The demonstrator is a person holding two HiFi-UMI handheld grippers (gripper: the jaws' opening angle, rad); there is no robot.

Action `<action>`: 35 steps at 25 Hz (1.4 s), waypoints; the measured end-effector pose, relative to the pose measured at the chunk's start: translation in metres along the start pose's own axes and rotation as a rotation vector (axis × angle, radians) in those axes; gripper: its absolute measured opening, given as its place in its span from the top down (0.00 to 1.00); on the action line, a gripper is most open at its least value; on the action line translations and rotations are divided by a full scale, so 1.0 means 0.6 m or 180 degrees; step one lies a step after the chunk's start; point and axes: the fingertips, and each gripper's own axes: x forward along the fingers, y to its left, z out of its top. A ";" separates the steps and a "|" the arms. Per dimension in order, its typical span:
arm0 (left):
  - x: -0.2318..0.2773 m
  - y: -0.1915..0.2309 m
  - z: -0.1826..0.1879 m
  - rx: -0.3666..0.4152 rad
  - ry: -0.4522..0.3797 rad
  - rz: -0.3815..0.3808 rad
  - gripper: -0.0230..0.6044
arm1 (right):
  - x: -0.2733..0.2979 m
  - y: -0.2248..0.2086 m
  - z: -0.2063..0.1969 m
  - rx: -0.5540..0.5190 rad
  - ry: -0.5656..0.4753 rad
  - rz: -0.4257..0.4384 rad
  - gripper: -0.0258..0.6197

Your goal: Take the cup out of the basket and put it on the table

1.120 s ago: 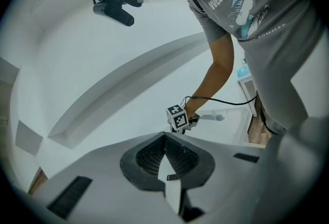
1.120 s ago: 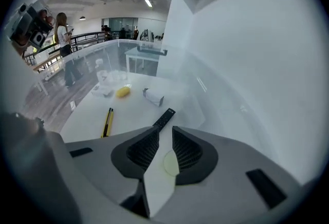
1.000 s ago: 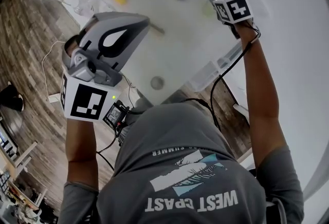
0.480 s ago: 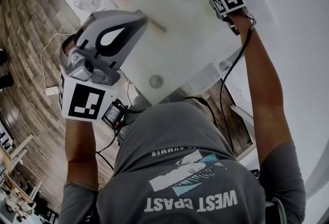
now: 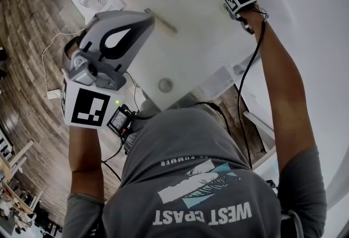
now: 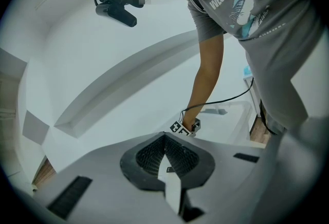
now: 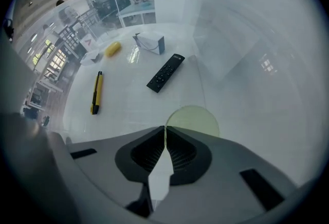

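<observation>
the right gripper point(image 7: 164, 128) is pinched shut on the rim of the pale green translucent round cup point(image 7: 198, 117) at the white table point(image 7: 128, 99)'s far right, near the black remote point(image 7: 165, 72), while the left gripper point(image 6: 164, 135), closed and empty, is near left.

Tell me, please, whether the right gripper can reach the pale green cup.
Probably yes: the cup lies just beyond the right gripper, nothing between, but its jaws are shut and must open first.
</observation>
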 end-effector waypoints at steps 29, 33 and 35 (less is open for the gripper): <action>-0.069 -0.014 0.023 0.0167 -0.0161 -0.0064 0.95 | -0.236 0.106 0.082 -0.0439 -0.1132 -0.0604 0.92; -0.086 -0.020 0.022 0.0186 -0.0161 -0.0051 0.95 | -0.284 0.142 0.095 -0.0504 -0.1353 -0.0672 0.92; -0.086 -0.028 0.018 0.0199 -0.0154 -0.0046 0.95 | -0.301 0.156 0.098 -0.0541 -0.1469 -0.0689 0.92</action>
